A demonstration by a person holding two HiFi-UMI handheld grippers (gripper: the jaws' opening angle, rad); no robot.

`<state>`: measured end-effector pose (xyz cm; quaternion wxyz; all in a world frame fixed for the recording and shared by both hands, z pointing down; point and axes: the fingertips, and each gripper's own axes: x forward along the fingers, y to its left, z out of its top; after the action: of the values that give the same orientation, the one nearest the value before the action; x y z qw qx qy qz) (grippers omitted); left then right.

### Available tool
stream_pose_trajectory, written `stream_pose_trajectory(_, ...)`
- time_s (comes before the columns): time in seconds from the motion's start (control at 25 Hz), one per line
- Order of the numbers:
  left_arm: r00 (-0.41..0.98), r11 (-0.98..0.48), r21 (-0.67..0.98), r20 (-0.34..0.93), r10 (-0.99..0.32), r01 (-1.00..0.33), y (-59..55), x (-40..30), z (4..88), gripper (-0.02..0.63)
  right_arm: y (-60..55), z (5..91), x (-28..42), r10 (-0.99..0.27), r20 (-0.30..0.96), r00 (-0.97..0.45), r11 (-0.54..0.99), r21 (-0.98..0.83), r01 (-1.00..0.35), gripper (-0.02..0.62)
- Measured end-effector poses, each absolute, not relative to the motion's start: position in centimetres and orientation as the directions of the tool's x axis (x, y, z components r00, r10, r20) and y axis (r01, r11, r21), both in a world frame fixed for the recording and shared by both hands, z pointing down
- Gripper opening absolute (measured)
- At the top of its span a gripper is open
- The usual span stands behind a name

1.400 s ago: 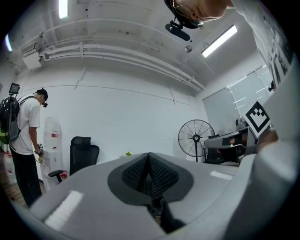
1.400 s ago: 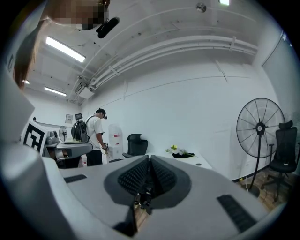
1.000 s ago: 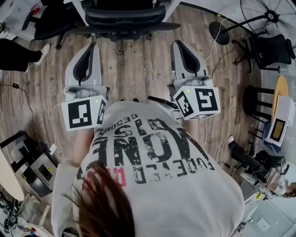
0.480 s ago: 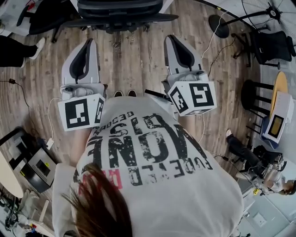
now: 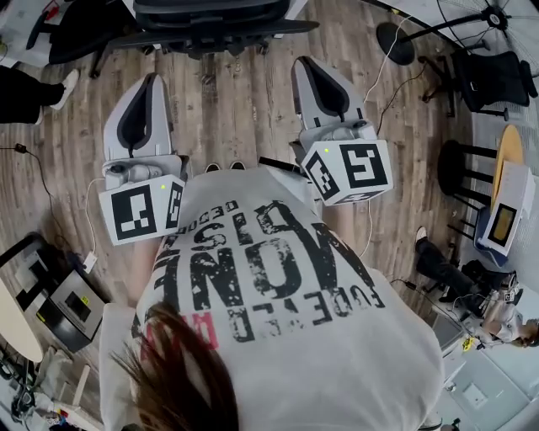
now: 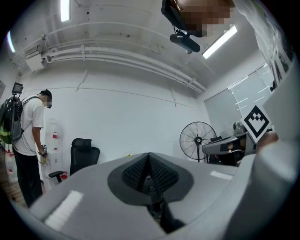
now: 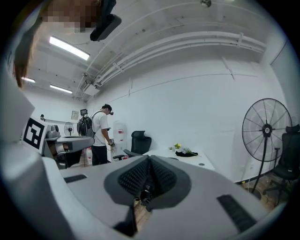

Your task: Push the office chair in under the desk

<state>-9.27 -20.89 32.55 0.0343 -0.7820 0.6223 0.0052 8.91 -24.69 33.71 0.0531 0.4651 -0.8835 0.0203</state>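
The black office chair stands at the top edge of the head view, only its seat and arms showing. A white desk edge peeks out beside it. My left gripper points toward the chair from the left, shut and holding nothing, a short gap short of the chair. My right gripper does the same on the right, also shut and empty. In the left gripper view the left gripper has its ribbed pads pressed together. The right gripper view shows the right gripper shut the same way. Neither of these two views shows the chair.
A floor fan, a second black chair and a dark stool stand at the right. Someone's leg and shoe are at the left, with cables and boxes below. A person stands by another chair.
The chair has slid toward the top edge of the head view. Both grippers have crept up the frame after it, still shut and empty.
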Motion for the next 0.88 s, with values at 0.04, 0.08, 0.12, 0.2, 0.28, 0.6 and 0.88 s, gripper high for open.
stream_pose_trajectory(0.04, 0.226, -0.224, -0.05, -0.05, -0.973, -0.973, -21.0, -9.3, 32.6, 0.012, -24.7, 33.7, 8.9, -0.818, 0.112, -0.564, 0.568, 0.013, -0.823, 0.025)
stream_pose_trajectory(0.08, 0.228, -0.225, -0.054, -0.05, -0.972, -0.973, -21.1, -9.3, 32.6, 0.012, -24.7, 33.7, 8.8, -0.816, 0.113, -0.567, 0.571, 0.012, -0.821, 0.025)
stream_pose_trajectory(0.12, 0.23, -0.227, -0.057, -0.05, -0.972, -0.972, -21.2, -9.3, 32.5, 0.012, -24.7, 33.8, 8.6, -0.813, 0.115, -0.571, 0.575, 0.013, -0.818, 0.025)
stream_pose_trajectory(0.2, 0.227, -0.224, -0.058, -0.052, -0.972, -0.973, -21.4, -9.5, 32.5, 0.012, -24.7, 34.0, 8.2, -0.806, 0.12, -0.58, 0.585, 0.013, -0.811, 0.025)
stream_pose_trajectory(0.28, 0.221, -0.218, -0.055, -0.056, -0.974, -0.974, -21.4, -9.5, 32.4, 0.012, -24.7, 34.2, 8.0, -0.8, 0.122, -0.587, 0.593, 0.01, -0.805, 0.025)
stream_pose_trajectory(0.6, 0.224, -0.222, -0.047, -0.044, -0.974, -0.974, -20.6, -9.1, 32.3, 0.012, -23.5, 34.8, 8.5, -0.799, 0.148, -0.582, 0.588, -0.005, -0.809, 0.025)
stream_pose_trajectory(0.88, 0.229, -0.228, -0.036, -0.039, -0.973, -0.973, -21.5, -9.5, 32.7, 0.012, -24.4, 35.2, 7.9, -0.798, 0.16, -0.581, 0.588, -0.005, -0.809, 0.025)
